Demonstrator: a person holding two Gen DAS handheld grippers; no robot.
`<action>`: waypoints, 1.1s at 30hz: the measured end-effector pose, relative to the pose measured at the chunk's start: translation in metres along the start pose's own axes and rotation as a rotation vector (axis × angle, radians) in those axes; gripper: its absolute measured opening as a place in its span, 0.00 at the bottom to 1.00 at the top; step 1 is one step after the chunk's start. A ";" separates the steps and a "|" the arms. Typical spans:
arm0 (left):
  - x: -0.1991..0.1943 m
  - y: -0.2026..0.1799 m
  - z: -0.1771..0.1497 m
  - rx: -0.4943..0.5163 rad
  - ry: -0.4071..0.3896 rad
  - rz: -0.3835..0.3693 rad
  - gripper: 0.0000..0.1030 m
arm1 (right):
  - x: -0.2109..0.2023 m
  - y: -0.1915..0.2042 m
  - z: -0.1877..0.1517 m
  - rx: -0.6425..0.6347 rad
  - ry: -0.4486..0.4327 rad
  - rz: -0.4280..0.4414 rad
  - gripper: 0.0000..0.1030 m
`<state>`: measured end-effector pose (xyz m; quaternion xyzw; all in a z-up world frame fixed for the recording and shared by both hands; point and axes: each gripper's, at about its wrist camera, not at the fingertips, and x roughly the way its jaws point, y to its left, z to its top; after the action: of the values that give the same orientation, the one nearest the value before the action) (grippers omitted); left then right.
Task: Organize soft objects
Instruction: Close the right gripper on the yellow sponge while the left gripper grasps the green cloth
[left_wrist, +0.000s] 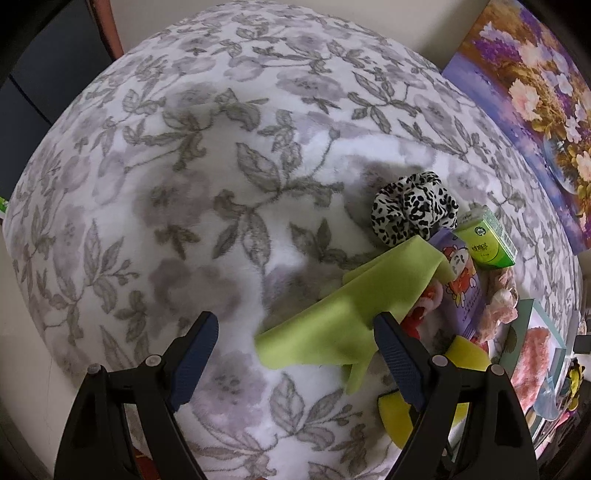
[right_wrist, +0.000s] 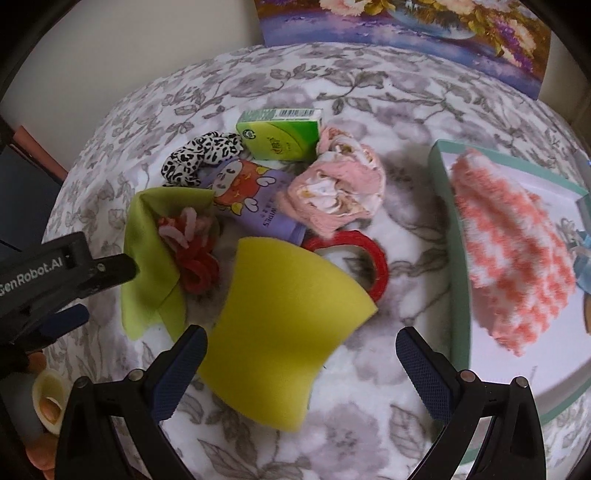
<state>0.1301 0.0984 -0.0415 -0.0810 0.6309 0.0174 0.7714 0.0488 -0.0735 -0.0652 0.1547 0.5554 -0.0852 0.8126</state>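
A flower-printed blanket (right_wrist: 280, 74) covers the surface that carries everything; whether a desk or a bed lies under it cannot be told. The yellow-green sponge (right_wrist: 284, 332) lies nearest the right hand-held gripper (right_wrist: 301, 363), a bowed slab whose long axis runs from the near edge up toward the pile. That gripper's 2 fingers are spread wide, with the sponge's near end between them; the left finger (right_wrist: 181, 369) sits just at the sponge's edge, though contact cannot be told, and the right finger is apart from it. The lime-green cloth (left_wrist: 332, 317) is folded flat with 1 corner turned up, its long axis slanting from the near side toward the leopard-print scrunchie (left_wrist: 413, 210). The left hand-held gripper (left_wrist: 295, 362) is also spread wide and holds nothing: the cloth's near end lies between its fingers, with the right finger (left_wrist: 399, 354) overlapping the cloth's edge in the view. Beyond the sponge sit a red ring (right_wrist: 369, 258), a red-and-pink pipe-cleaner flower (right_wrist: 188, 243) resting on the cloth, a purple wipes pack (right_wrist: 258, 206) pointing toward the scrunchie, a crumpled pink cloth (right_wrist: 340, 192) and a green tissue box (right_wrist: 280, 136) at the far side of the pile. Toward the blanket's right edge stands a teal-rimmed box (right_wrist: 458, 295) holding a fluffy coral-and-white striped piece (right_wrist: 517, 258). A flower painting (right_wrist: 406, 33) leans along the far edge.
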 end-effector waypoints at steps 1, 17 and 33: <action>0.001 -0.001 0.000 0.001 0.001 -0.002 0.84 | 0.002 0.001 0.001 0.003 0.001 0.003 1.00; 0.040 -0.009 0.009 0.011 0.034 -0.004 0.82 | 0.031 0.015 0.007 0.001 0.017 -0.008 1.00; 0.044 -0.035 0.006 0.072 0.009 -0.041 0.08 | 0.028 0.009 0.007 0.006 0.002 -0.013 0.85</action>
<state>0.1499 0.0618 -0.0800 -0.0659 0.6329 -0.0214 0.7711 0.0679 -0.0667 -0.0870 0.1537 0.5568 -0.0920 0.8111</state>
